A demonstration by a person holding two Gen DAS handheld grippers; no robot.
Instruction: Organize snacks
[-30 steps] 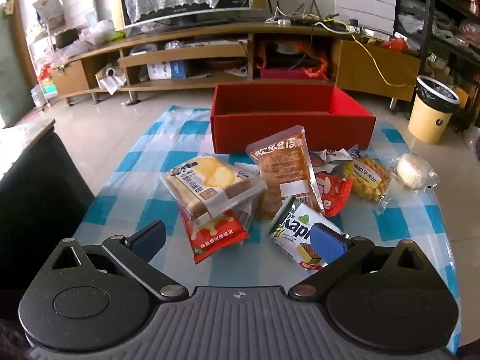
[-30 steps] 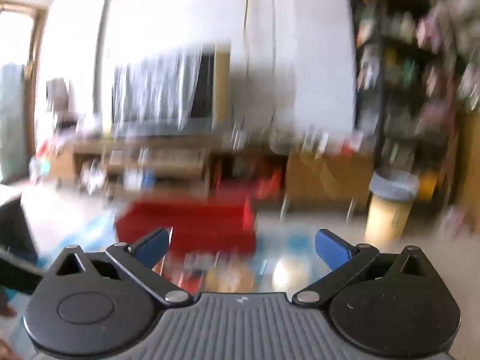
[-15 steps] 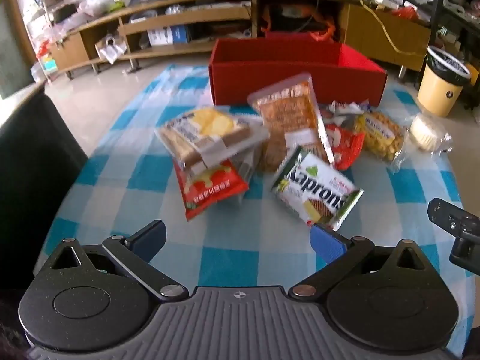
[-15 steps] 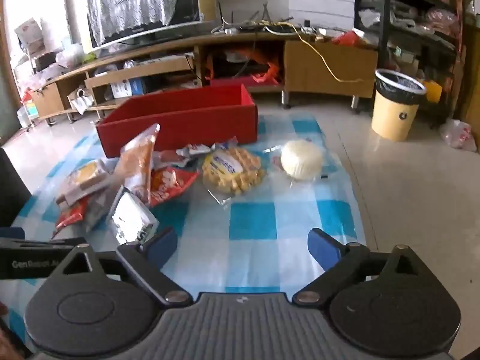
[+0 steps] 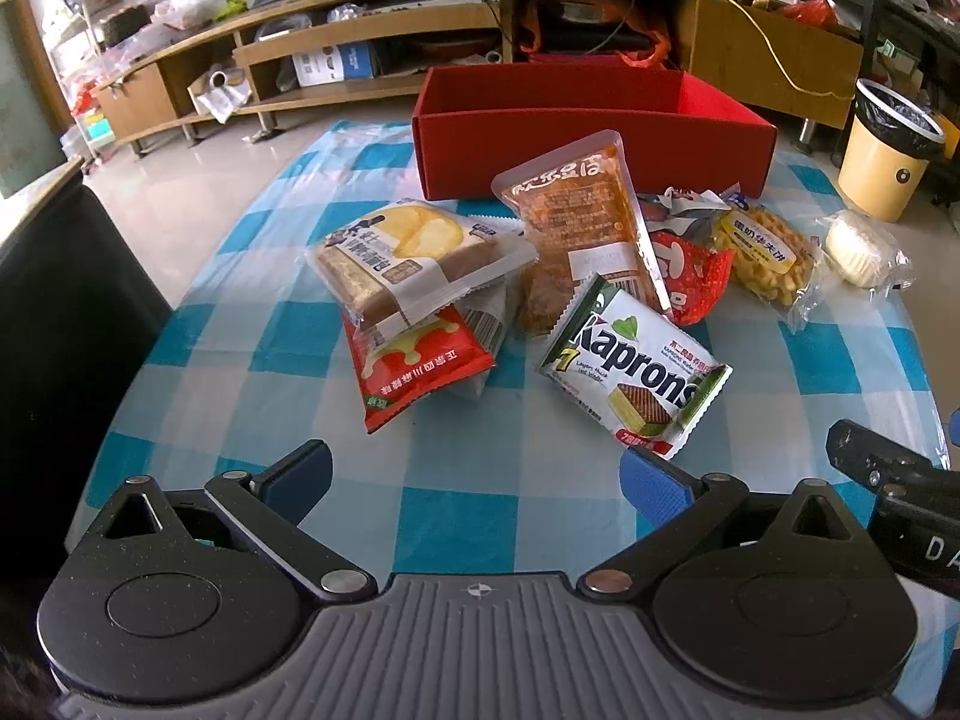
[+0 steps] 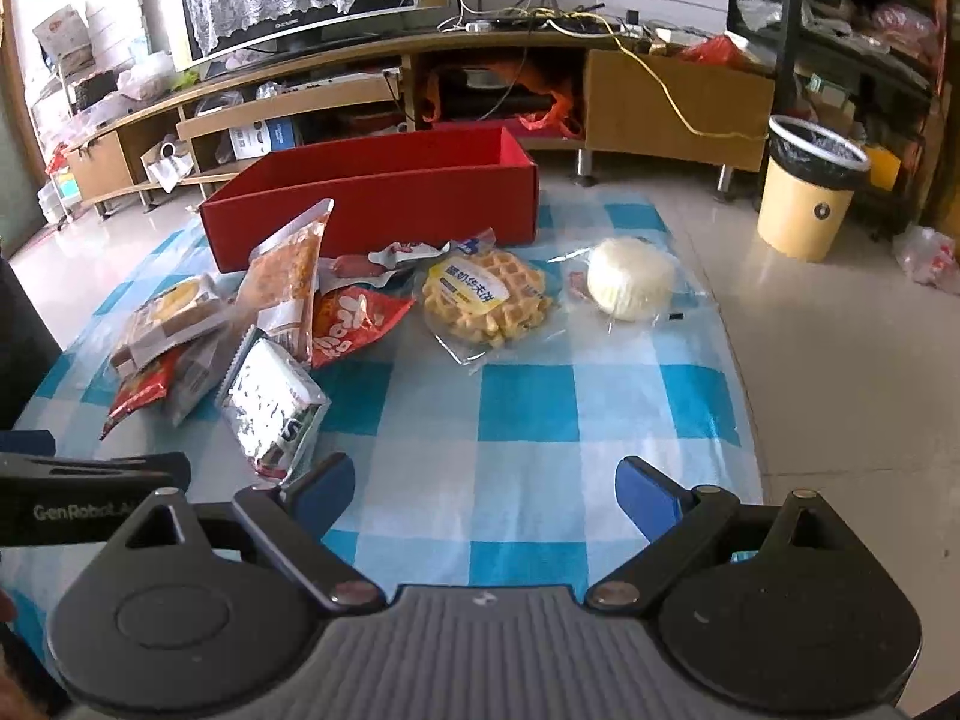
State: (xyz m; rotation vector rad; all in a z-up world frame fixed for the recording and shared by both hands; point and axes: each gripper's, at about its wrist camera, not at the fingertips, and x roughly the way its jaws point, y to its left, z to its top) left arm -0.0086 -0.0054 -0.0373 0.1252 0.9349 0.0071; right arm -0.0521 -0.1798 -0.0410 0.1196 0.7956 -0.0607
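Blue-and-white checked tablecloth (image 5: 456, 516) covers table; both claws hover over its near edge. Left gripper (image 5: 474, 480) jaws spread wide, nothing between. Right gripper (image 6: 486, 495) also wide apart, empty; its jaws closed in slightly just before. Nearest snack: white-green Kaprons wafer pack (image 5: 636, 372), just ahead of left claw's right finger. Behind it a heap: clear-wrapped sandwich bread (image 5: 414, 258) atop red sauce sachet (image 5: 414, 366), orange pouch (image 5: 576, 228) leaning. Further right: bagged waffle (image 6: 486, 300), wrapped white bun (image 6: 630, 285). Far edge: open red cardboard box (image 5: 588, 150), interior mostly hidden.
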